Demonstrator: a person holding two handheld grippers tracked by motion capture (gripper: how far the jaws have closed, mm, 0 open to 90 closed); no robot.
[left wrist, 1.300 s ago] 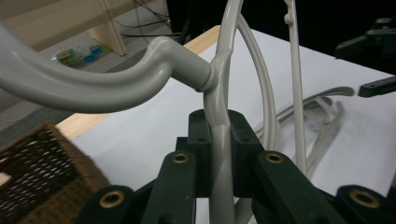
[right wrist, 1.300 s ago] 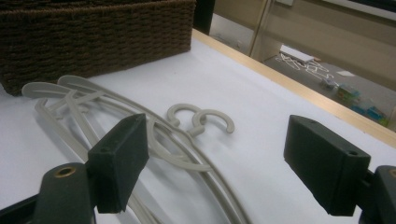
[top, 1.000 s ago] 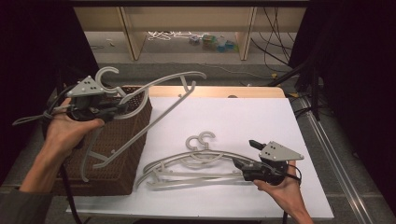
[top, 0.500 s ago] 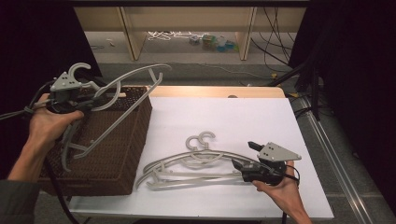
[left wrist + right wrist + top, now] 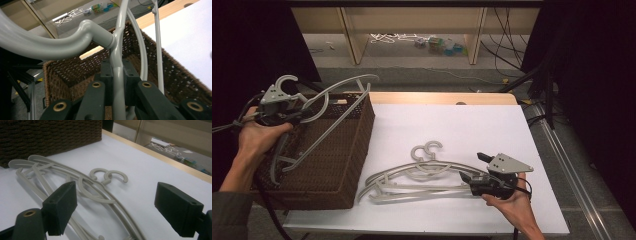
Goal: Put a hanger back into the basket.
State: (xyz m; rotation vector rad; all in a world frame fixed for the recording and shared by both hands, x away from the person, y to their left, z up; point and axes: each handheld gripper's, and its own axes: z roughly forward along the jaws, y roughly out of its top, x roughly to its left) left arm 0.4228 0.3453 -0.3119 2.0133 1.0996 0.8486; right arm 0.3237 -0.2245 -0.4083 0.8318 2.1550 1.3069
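White tabletop (image 5: 472, 125) carries two grey hangers (image 5: 422, 175), hooks pointing away; a third hanger (image 5: 319, 107) slants over one wicker basket (image 5: 347, 150), hook upward-left, clamped by the left gripper (image 5: 294, 112); right gripper (image 5: 469, 177) gapes wide, empty.

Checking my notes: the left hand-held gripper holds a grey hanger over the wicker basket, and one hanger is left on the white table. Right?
Not quite: the high view shows two hangers on the table, hooks side by side. The left hand-held gripper does hold a grey hanger over the wicker basket.
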